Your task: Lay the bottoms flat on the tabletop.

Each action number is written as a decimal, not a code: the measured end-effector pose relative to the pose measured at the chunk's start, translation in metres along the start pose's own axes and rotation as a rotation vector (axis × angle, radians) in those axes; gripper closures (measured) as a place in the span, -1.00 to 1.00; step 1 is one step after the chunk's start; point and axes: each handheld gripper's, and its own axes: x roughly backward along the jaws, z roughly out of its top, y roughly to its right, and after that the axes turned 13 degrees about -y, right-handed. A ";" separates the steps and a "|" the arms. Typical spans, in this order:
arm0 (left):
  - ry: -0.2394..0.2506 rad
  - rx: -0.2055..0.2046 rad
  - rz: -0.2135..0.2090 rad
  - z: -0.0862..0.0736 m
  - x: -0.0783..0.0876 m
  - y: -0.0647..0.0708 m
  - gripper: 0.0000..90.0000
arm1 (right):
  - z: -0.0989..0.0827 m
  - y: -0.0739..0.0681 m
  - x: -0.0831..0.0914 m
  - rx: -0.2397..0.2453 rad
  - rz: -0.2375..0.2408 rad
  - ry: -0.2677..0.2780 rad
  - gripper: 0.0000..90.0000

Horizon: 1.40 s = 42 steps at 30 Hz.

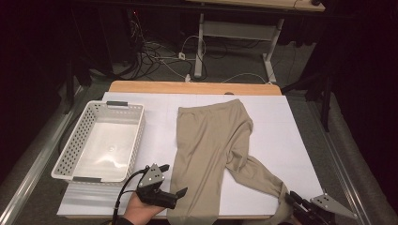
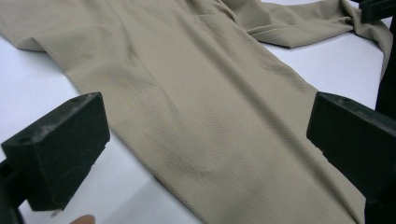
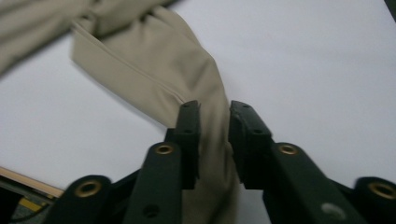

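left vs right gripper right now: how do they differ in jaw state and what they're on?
The left gripper has its black jaws wide apart with nothing between them, above the flat beige fabric trousers. The right gripper has its jaws close together with the twisted trouser leg pinched between them. In the high view, left sits at the table's near edge, right at its near right corner. Both are black, hand-held, two-jaw.

White basket (image 1: 75, 154) on table's (image 1: 291, 154) left; cables (image 1: 159, 56) beyond.

The basket (image 1: 101, 140) blocks the mat's (image 1: 291, 140) left side. Right of the trousers (image 1: 211, 140), the mat lies bare. A narrow bare strip runs between basket and trousers.
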 end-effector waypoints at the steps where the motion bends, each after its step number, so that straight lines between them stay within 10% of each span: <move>1: 0.000 0.000 0.000 0.000 0.000 0.000 -1.00 | 0.004 -0.005 0.003 0.018 0.003 0.021 0.55; 8: 0.004 -0.001 0.002 0.000 0.000 0.000 -1.00 | 0.021 -0.038 -0.013 0.146 -0.007 -0.004 0.45; 13: 0.003 0.000 0.002 0.000 0.000 0.000 -1.00 | 0.024 -0.023 -0.034 0.092 -0.037 -0.079 0.28; 15: 0.004 0.001 0.002 0.000 0.000 0.000 -1.00 | 0.023 -0.021 -0.037 0.097 -0.032 -0.079 0.55; 18: 0.007 0.002 0.002 0.000 0.000 0.000 -1.00 | 0.023 -0.023 -0.034 0.120 0.003 -0.087 0.94; 33: 0.008 0.001 -0.003 -0.001 0.001 0.000 -1.00 | 0.007 -0.091 0.001 0.266 0.176 -0.020 0.95; 38: 0.007 0.001 -0.006 -0.001 0.001 -0.001 -1.00 | 0.004 -0.110 -0.003 0.309 0.215 -0.034 0.60; 42: 0.006 -0.002 -0.005 0.000 0.001 0.000 -1.00 | 0.010 -0.090 -0.004 0.237 0.160 -0.004 0.45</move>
